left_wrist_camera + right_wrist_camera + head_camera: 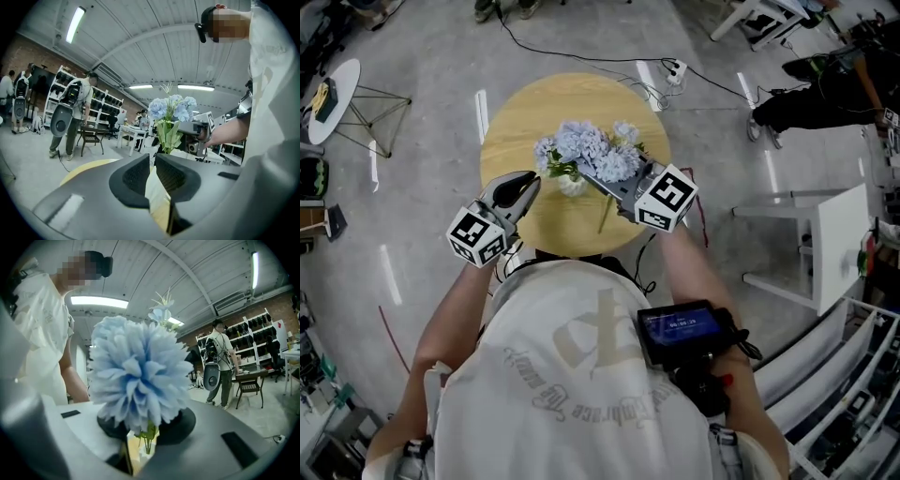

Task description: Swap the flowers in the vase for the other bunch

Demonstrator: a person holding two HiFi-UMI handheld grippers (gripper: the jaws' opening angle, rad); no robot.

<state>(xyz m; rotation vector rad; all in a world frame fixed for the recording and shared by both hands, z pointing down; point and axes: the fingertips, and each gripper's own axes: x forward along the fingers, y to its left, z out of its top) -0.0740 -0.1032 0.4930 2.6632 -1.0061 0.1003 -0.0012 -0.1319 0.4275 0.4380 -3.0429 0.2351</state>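
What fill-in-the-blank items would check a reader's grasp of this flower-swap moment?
1. The right tongs grip a fluffy artificial flower bunch whose blooms are pale ____.
2. The small pale vase stands on a light wooden table whose top is ____ in shape.
3. The left tongs hold ____.
Missing words: blue; round; nothing.

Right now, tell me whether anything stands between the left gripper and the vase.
Nothing visible does. The left gripper, its jaws nearly together and empty, points at the vase across a bare strip of the table. The flowers held by the right gripper stand on the vase's other side.
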